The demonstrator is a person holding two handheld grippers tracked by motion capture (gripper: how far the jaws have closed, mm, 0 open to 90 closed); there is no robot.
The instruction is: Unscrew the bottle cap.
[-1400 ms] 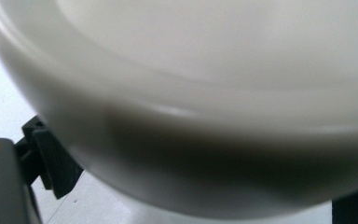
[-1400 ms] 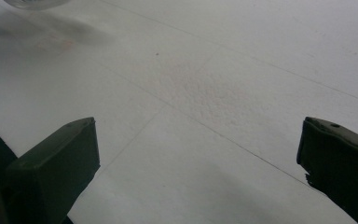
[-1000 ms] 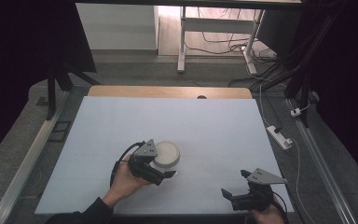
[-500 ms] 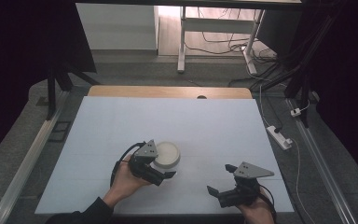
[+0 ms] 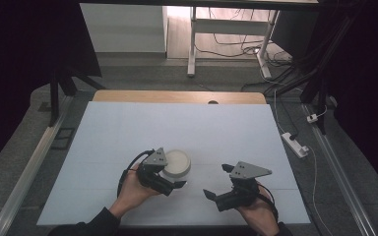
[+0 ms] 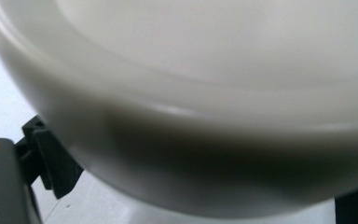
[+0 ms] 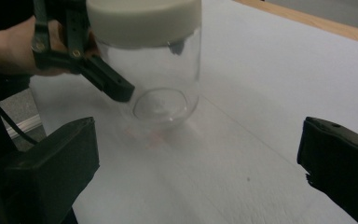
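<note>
Left gripper (image 5: pixel 173 181): sat lower centre-left of the high view, held in the person's left hand (image 5: pixel 132 191); jaws stood either side of the jar's glass body, and whether they pressed on it could not be told.
Left gripper, from the right gripper view: appeared upper left (image 7: pixel 103 77), one black jaw lying against the glass just below the lid.
Glass jar (image 7: pixel 161 81): clear, standing upright on the table, upper centre-left of the right gripper view; in the high view it sat just right of the left gripper, lower centre.
Jar lid (image 5: pixel 175 161): cream-white, round, seated on top of the jar; loomed large and blurred across the left gripper view (image 6: pixel 205 93).
Right gripper (image 5: pixel 220 183): lower centre-right of the high view, held in the person's right hand (image 5: pixel 257 210); jaws spread wide apart, holding nothing, pointed toward the jar and near it without touching.
Right gripper jaws, own view: one rose at lower left, one at lower right, with bare table between them.
Table (image 5: pixel 128 128): pale blue-white top with a wooden strip along its far edge, upper centre of the high view.
Cable (image 5: pixel 128 167): black, looped from the left gripper over the hand.
</note>
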